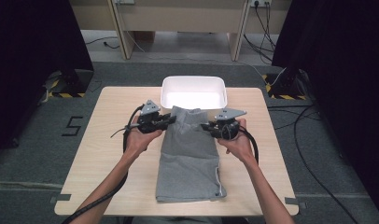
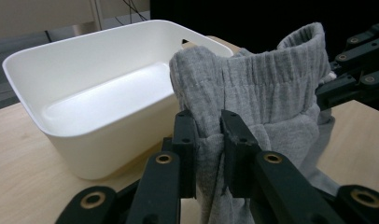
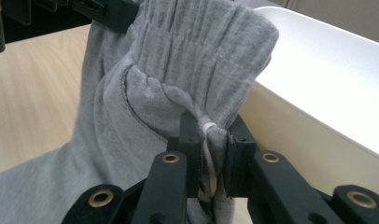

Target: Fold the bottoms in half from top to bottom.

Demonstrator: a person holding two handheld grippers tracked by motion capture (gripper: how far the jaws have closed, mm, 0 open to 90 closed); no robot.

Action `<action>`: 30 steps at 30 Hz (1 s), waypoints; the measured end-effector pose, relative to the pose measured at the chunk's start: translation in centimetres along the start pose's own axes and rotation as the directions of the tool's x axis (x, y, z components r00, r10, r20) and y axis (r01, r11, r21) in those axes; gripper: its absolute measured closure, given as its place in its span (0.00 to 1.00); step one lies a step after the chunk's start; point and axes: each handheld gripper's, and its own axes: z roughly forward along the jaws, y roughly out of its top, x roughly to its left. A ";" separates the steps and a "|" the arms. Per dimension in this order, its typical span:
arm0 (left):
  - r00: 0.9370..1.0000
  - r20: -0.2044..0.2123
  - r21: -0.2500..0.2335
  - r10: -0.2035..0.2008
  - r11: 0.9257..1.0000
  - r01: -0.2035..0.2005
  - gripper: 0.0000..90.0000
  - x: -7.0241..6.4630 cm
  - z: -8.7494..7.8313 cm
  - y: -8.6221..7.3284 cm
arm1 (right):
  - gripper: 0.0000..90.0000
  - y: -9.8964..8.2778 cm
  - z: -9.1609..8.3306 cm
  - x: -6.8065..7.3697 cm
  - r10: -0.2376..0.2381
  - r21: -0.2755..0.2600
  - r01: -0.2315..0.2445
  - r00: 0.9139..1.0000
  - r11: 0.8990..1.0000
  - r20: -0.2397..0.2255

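Grey shorts [image 1: 190, 158] lie lengthwise on the table, waistband at the far end by a white tub [image 1: 193, 92]. My left gripper [image 1: 171, 120] is shut on the waistband's left side, and the cloth [image 2: 253, 93] is pinched between its black jaws [image 2: 208, 140]. My right gripper [image 1: 205, 126] is shut on the waistband's right side [image 3: 187, 70], with the white drawstring caught between its jaws [image 3: 208, 142]. The waistband end is lifted off the table and hangs between the two grippers. The leg end still rests on the wood near the front edge.
The wooden table [image 1: 108, 149] has bare surface on both sides of the shorts. The tub [image 2: 85, 88] stands empty at the far middle edge, just beyond the lifted waistband. Dark curtains and floor cables [image 1: 309, 140] surround the table.
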 end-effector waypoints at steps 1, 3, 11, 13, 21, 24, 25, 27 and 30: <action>1.000 0.008 -0.003 0.002 1.000 -0.002 0.85 -0.2 -0.3 -0.3 | 0.90 -0.2 -0.2 0.3 -0.006 -0.003 0.006 1.000 1.000 -0.006; 1.000 0.021 -0.006 0.012 1.000 -0.012 0.85 -0.8 -0.9 -0.9 | 0.90 -0.6 -0.6 0.9 -0.021 -0.005 0.020 1.000 1.000 -0.009; 0.998 0.058 -0.015 0.038 0.999 -0.038 0.85 -2.6 -2.9 -3.8 | 0.90 -2.3 -2.0 3.7 -0.075 -0.001 0.075 0.996 0.997 -0.047; 0.997 0.069 -0.016 0.029 0.999 -0.028 0.85 -3.0 -3.2 -4.6 | 0.90 -2.9 -2.2 4.3 -0.075 0.007 0.076 0.995 0.997 -0.058; 0.993 0.114 0.011 0.014 1.000 -0.015 0.85 -4.8 -3.8 -7.9 | 0.89 -5.3 -2.9 6.1 -0.070 0.048 0.075 0.992 0.996 -0.102; 0.993 0.119 0.028 0.017 0.999 -0.021 0.85 -5.5 -3.7 -9.3 | 0.88 -6.6 -3.0 6.8 -0.075 0.072 0.083 0.991 0.994 -0.114; 0.992 0.122 0.033 0.016 0.999 -0.020 0.84 -5.6 -3.7 -9.6 | 0.87 -7.1 -3.0 6.9 -0.071 0.081 0.081 0.991 0.993 -0.117; 0.991 0.129 0.044 0.019 0.999 -0.025 0.84 -6.1 -3.6 -10.3 | 0.87 -7.7 -3.0 7.1 -0.064 0.092 0.075 0.991 0.993 -0.120; 0.991 0.131 0.061 0.029 0.997 -0.038 0.84 -6.7 -3.5 -11.3 | 0.84 -8.4 -3.0 7.4 -0.058 0.120 0.074 0.990 0.990 -0.126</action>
